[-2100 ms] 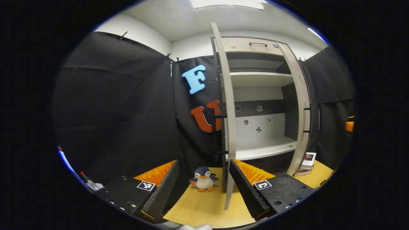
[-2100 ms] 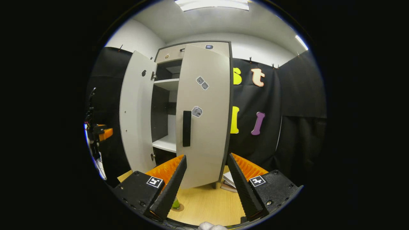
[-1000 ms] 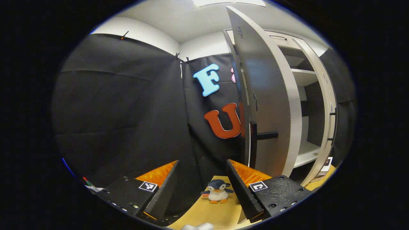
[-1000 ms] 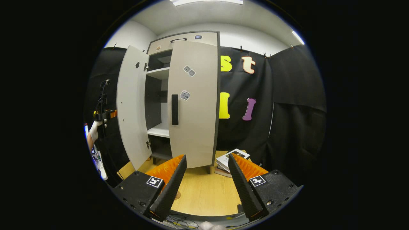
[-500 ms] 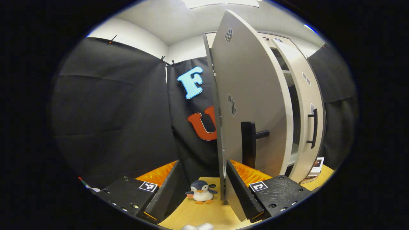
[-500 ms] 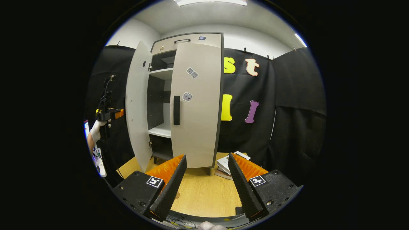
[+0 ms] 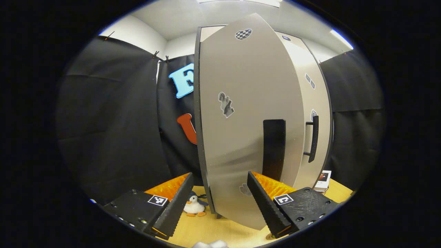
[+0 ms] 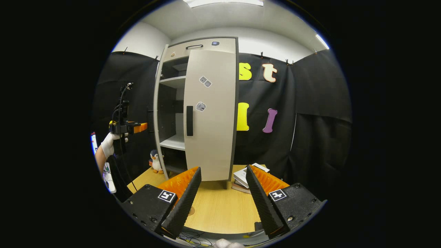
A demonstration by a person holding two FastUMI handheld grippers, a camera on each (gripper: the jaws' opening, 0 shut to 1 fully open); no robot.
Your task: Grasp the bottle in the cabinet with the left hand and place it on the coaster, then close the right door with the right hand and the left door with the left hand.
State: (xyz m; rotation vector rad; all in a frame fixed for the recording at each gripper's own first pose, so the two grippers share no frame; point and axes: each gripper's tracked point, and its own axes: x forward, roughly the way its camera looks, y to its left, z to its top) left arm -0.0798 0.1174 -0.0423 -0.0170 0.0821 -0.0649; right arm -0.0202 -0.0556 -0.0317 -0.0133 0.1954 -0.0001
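Note:
The grey cabinet (image 8: 201, 44) stands at the back of the wooden table. Its right door (image 8: 212, 117) lies flat against the front, black handle (image 8: 189, 120) facing out. The left door (image 7: 241, 113) stands partly ajar and I see it edge-on in the right gripper view (image 8: 156, 113). My left gripper (image 7: 220, 203) is open, close to that door's outer face just below its black handle (image 7: 274, 144). A gloved hand holds the left gripper (image 8: 132, 127) left of the cabinet. My right gripper (image 8: 220, 203) hangs open over the table, well back. A round coaster (image 8: 190, 210) peeks out beside its left finger.
A plush penguin (image 7: 194, 206) sits on the table by the cabinet's left foot, also the penguin (image 8: 156, 162). Stacked books (image 8: 246, 179) lie right of the cabinet. Bare shelves (image 8: 172, 143) show through the door gap. Black cloth walls close in both sides.
The left door has swung from wide open to nearly shut, and my left gripper has followed its outer face. The right door finished closing; my right gripper has barely moved lately.

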